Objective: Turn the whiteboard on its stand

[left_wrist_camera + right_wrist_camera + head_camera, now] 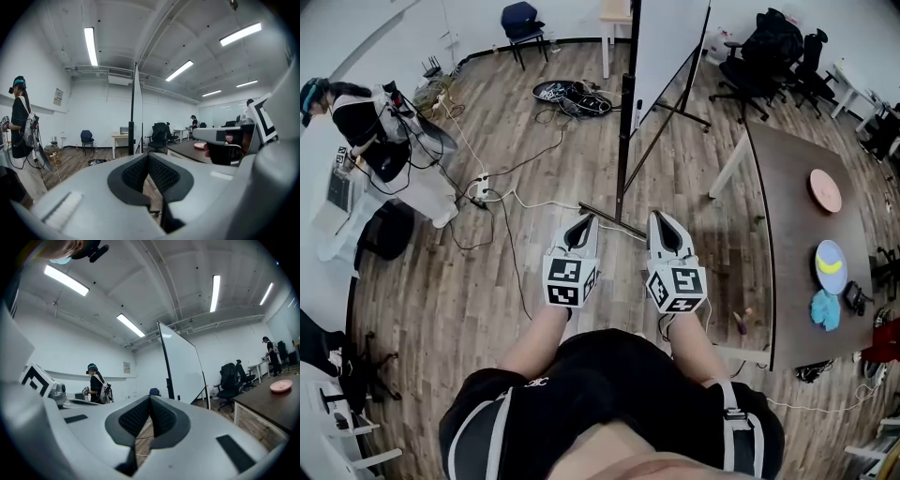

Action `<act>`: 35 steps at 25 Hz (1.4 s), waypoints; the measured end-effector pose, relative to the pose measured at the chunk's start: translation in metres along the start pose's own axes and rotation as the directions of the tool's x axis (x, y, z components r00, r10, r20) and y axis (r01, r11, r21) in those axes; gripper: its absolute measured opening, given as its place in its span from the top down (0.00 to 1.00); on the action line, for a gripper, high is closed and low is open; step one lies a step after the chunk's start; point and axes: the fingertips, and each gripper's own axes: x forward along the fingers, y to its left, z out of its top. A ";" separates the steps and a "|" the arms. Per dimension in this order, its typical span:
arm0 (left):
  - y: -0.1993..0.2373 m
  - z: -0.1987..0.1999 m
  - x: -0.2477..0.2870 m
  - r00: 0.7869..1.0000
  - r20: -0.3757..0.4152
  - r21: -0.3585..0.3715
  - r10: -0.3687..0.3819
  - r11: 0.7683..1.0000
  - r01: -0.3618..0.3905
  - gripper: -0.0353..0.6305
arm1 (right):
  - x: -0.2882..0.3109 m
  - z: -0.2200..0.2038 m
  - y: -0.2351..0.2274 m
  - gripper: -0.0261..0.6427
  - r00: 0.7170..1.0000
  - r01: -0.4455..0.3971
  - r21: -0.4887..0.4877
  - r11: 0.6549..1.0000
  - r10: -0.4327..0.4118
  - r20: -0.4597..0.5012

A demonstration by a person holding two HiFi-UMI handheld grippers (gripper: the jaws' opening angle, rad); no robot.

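The whiteboard (667,45) stands on its black stand (624,141) some way in front of me, its floor foot (609,219) just ahead of the gripper tips. My left gripper (578,225) and right gripper (666,223) are held side by side, both shut with nothing in them, and apart from the board. In the left gripper view the whiteboard (136,110) is seen edge on beyond the shut left gripper (148,157). The right gripper view has the whiteboard (183,371) with its white face turned toward me, past the shut right gripper (150,399).
A dark table (797,169) on the right carries a pink plate (825,190) and a blue plate (831,265). Black office chairs (769,56) stand behind the board. Cables (572,97) lie on the wooden floor, and a person (366,122) stands at the far left.
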 end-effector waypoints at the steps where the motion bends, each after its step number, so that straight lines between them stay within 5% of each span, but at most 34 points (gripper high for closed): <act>1: -0.006 0.001 0.003 1.000 0.003 -0.001 -0.002 1.000 0.002 0.93 | -0.002 0.001 -0.008 0.95 1.000 0.004 0.003 1.000 -0.004 0.000; 15: -0.085 0.001 0.026 0.999 0.006 0.018 -0.042 0.999 0.041 0.93 | -0.047 0.004 -0.075 0.95 0.999 0.029 0.027 0.999 -0.030 0.012; 25: -0.126 0.000 0.057 0.987 0.025 -0.009 -0.157 0.987 0.157 0.93 | -0.074 0.002 -0.101 0.95 0.995 0.098 -0.007 0.995 -0.098 0.007; 35: -0.126 -0.008 0.077 0.986 -0.008 -0.001 -0.167 0.986 0.167 0.93 | -0.067 -0.007 -0.121 0.95 0.992 0.127 0.017 0.992 -0.127 -0.007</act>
